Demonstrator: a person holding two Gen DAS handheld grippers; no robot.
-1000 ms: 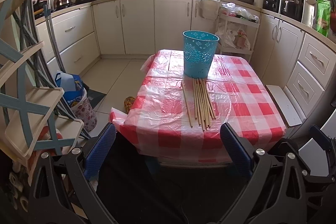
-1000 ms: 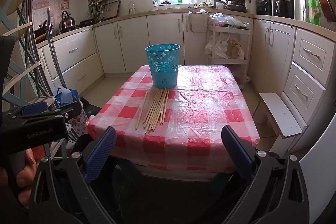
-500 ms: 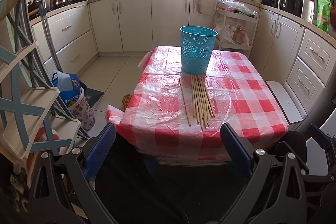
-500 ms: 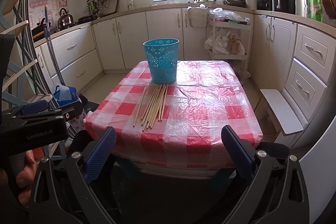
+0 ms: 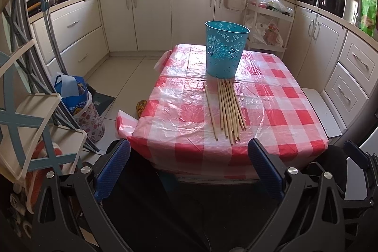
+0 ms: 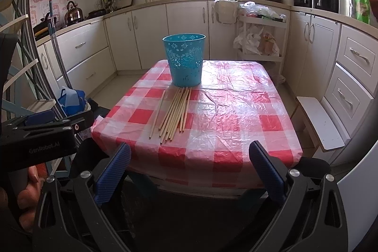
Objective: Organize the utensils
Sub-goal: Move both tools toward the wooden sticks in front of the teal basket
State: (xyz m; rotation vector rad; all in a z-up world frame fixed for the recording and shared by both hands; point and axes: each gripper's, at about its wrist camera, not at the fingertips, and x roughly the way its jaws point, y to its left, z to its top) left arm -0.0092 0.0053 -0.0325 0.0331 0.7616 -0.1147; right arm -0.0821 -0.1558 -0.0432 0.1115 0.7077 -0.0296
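Chopsticks (image 5: 228, 108) are laid out flat on the table (image 5: 290, 110), a loose bundle of pale wooden sticks running from the near half of the cloth back toward the blue bucket (image 5: 225, 50), with their far tips touching or almost touching its base. One stick (image 5: 210, 110) sits a bit off to the side of the main bunch, apart from the rest, so it looks like the easy one to start with since nothing is crowding it. My guess is the bucket is the holder they're all meant to end up in; it stands upright right behind them with its mouth open, so a stick would only need to be lifted, tipped up and dropped in. From the right wrist view the same bundle (image 6: 174, 112) fans out slightly toward the near edge, and those spread ends should be easier to pinch than the packed far ends. The plastic checked cloth is wrinkly and shiny, so I'd expect thin sticks to roll or slide on it if nudged. Neither tool is touching anything yet: the left gripper (image 5: 189, 167) hangs below and in front of the table edge with its blue pads wide apart and nothing between them, and the right gripper (image 6: 190, 168) is the same, spread wide and holding nothing. Both point roughly at the bundle, well short of it. Nothing is in the bucket that I can see, though its inside is mostly hidden from both views.
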